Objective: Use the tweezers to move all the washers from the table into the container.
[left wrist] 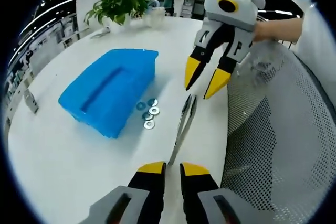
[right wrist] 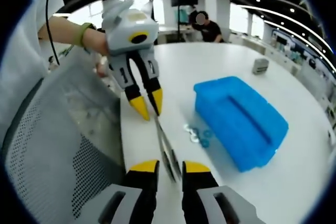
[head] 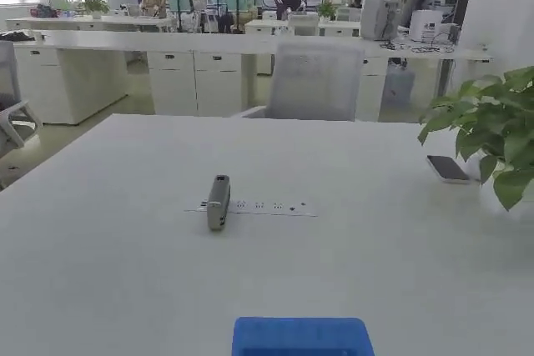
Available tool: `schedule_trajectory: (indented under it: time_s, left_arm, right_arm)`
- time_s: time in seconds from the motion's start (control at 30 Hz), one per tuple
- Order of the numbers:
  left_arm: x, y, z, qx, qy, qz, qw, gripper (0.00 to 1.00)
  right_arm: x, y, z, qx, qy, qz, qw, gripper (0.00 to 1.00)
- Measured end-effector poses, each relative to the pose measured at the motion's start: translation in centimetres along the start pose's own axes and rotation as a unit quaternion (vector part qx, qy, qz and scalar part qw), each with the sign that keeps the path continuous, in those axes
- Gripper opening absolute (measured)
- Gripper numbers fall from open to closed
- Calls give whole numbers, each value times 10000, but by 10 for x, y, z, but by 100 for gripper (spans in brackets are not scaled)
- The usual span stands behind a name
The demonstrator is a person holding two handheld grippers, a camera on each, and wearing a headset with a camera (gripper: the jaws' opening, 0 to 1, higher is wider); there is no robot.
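A container (head: 300,335) sits at the near edge of the table (head: 108,273). Washers (left wrist: 149,114) lie just beside its near side, tweezers (left wrist: 184,124) nearer still. A power strip (head: 267,207) lies mid-table, with a phone (head: 448,168) and a plant (head: 492,131) at far right. A chair (head: 315,81) stands behind the table.

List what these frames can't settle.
Head view: blue container cut off by the bottom edge.
Left gripper view: washers too small and clustered for a sure count.
Right gripper view: tweezers blurred; contact with the right gripper unclear.
Both gripper views: whether the container's top is open.
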State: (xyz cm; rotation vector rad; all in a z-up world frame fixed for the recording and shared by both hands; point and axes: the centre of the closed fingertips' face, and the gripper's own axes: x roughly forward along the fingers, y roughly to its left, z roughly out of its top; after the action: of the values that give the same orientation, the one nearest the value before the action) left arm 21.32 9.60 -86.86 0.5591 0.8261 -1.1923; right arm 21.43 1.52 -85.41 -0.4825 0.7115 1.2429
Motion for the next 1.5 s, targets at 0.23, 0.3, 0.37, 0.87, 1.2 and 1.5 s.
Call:
schedule_trajectory:
  time_s: [0.23, 0.3, 0.37, 0.87, 1.2, 1.5]
  left_arm:
    - [6, 7, -4, 416, 275, 40, 9987, 0]
    - [6, 7, -4, 523, 290, 30, 9982, 0]
    - [6, 7, -4, 573, 307, 14, 9979, 0]
    - [-31, -21, 49, 1248, -185, 232, 9917, 0]
    - [-47, -49, 99, 2015, -485, 248, 9780, 0]
    - [-56, -43, 115, 2278, -412, 396, 9720, 0]
  right_arm:
    - [3, -4, -4, -115, 128, 36, 9998, 16]
    - [6, -6, -7, -149, 156, 54, 9998, 17]
    - [7, -7, -7, -185, 159, 73, 9997, 17]
    - [9, 3, 2, -985, 168, 145, 9949, 14]
    - [0, 6, 2, -1217, 100, 126, 9924, 8]
    - [4, 7, 14, -1120, -132, 202, 9934, 6]
